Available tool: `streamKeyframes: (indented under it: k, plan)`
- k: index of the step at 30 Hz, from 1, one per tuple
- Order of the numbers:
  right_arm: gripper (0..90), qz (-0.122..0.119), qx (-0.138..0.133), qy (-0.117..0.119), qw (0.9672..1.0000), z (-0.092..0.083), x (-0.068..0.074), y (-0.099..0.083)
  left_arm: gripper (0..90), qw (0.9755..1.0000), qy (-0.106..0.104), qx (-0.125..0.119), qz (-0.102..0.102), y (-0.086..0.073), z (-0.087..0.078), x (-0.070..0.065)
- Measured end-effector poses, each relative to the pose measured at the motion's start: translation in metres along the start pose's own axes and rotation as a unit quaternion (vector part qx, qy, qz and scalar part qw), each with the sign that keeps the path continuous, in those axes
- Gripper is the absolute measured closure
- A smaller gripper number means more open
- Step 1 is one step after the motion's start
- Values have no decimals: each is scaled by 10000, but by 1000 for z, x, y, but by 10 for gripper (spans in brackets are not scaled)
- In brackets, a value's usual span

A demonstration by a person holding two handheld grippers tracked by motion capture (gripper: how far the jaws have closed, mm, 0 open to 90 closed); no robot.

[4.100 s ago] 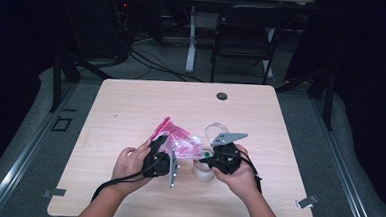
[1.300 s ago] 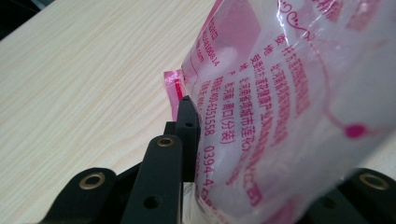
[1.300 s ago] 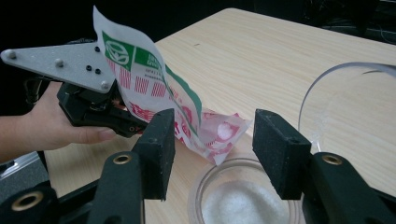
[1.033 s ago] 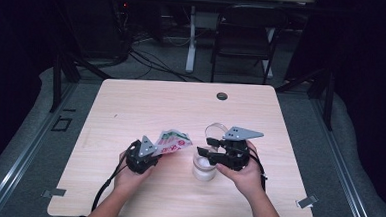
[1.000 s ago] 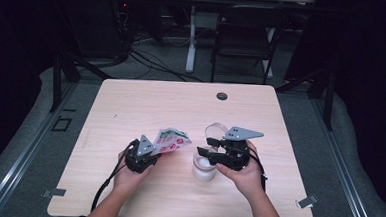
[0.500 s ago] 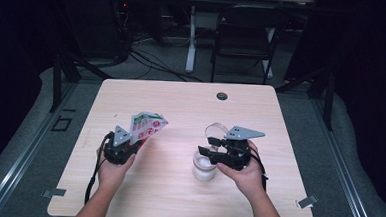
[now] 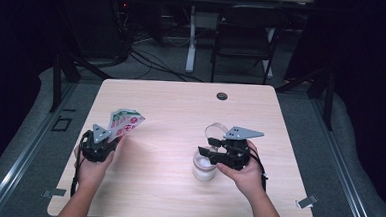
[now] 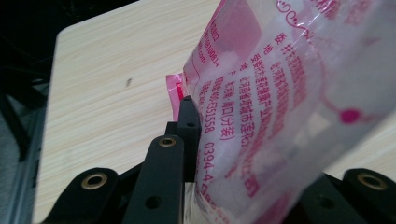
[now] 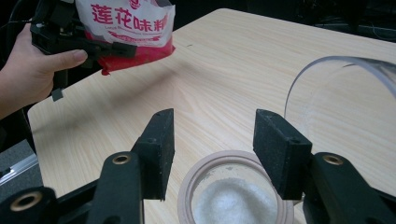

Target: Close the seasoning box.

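The packet (image 7: 125, 122) is clamped in the left gripper (image 7: 110, 139), jaws closed on its lower edge, and is held clear of the table (image 7: 181, 103) near the left side. It should be kept with the mouth uppermost while carried, so that no remaining grains are spilled, and set down well apart from the jar.

The jar (image 7: 204, 165), partly filled with white grains, stands at front right. The right gripper (image 7: 209, 155) is positioned over its rim with jaws spread wide; whether the pads press on the rim cannot be told. The jar's clear hinged lid (image 7: 216, 130) stands open behind it.

Compared with the frame a second earlier, the packet has been carried from just beside the jar out toward the left edge; the jar and the right gripper are unchanged.
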State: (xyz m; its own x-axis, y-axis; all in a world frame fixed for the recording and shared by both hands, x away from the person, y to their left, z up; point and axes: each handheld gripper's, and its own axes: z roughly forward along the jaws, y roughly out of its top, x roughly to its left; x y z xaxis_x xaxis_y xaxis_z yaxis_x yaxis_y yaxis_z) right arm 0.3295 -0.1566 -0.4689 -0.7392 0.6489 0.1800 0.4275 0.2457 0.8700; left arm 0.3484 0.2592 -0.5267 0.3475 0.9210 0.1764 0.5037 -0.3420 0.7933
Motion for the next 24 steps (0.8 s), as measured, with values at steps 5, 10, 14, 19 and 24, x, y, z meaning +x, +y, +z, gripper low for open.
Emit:
streamKeyframes:
  k: [5,10,14,19,24]
  plan:
    - [484,0,6,-16,10000,1,0,-1,766,9996,125,40,-253,-11,4,9]
    - [484,-4,23,-51,10000,1,-1,-1,765,9988,214,117,-428,-16,10,15]
    - [484,0,7,-56,10000,1,-1,-1,765,9979,227,270,-539,-22,16,20]
    - [484,-34,50,-50,10000,2,0,-2,747,9973,206,388,-587,-26,19,21]
    - [484,-42,85,-71,9999,2,-1,-2,644,9971,218,373,-626,-26,17,19]
